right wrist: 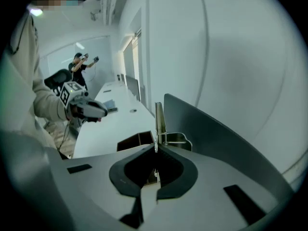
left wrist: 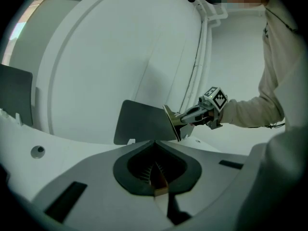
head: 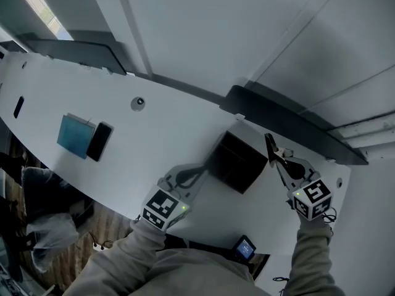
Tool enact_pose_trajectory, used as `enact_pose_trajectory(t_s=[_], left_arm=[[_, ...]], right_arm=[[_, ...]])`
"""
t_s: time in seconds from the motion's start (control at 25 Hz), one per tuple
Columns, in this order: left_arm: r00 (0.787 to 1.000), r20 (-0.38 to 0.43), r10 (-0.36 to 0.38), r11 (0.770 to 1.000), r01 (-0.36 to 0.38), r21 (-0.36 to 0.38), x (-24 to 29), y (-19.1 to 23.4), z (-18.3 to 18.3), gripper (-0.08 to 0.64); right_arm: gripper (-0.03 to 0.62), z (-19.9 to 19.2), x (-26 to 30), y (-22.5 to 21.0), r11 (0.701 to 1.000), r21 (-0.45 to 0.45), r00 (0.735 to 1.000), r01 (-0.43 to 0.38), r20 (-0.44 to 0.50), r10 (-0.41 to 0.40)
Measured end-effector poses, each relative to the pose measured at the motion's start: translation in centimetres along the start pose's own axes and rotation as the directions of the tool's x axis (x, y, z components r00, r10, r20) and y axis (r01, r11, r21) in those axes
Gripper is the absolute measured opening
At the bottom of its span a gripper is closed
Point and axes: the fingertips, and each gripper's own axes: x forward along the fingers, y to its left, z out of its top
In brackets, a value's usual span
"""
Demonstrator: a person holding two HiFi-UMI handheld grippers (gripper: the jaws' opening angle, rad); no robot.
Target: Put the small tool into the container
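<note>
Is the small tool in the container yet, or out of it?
Out. The right tongs are shut on the small tool, holding it beside the black container, not inside it.

Thin tool upright near dark container

Container on table; box, phone adjacent, well left.

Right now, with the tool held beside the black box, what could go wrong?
The right gripper pinches the scraper by one end, blade sticking out: it may pivot or slip.
It is beside, not over, the black container: an early release would land on the table.
The left gripper, close to the container, could nudge it.
</note>
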Motion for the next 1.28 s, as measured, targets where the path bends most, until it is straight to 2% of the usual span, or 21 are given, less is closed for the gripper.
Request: enact_pose_trajectory(t_s=[0.12, 0.4, 0.8, 1.28], left_arm=[[1.0, 0.005, 0.01, 1.0, -0.01, -0.007, 0.0, 0.6, -0.1, 0.0], [1.0, 0.008, 0.013, 0.999, -0.012, -0.037, 0.0, 0.6, -1.2, 0.0], [1.0, 0.005, 0.025, 0.995, -0.025, -0.094, -0.4, 0.8, -3.4, 0.0], [1.0, 0.008, 0.022, 0.996, -0.022, -0.085, -0.7, 0.9, -3.6, 0.0]], right_arm=[[0.018, 0.1, 1.6, 0.6, 0.997, -0.069, 0.997, -0.027, -0.072, 0.022], [0.02, -0.2, 4.0, 2.3, 0.993, -0.069, 0.988, -0.101, -0.124, 0.092], [0.02, -0.5, 4.6, 2.5, 0.985, -0.117, 0.974, -0.127, -0.204, 0.101], [0.02, -1.1, 5.3, 3.0, 0.98, -0.128, 0.957, -0.155, -0.267, 0.116]])
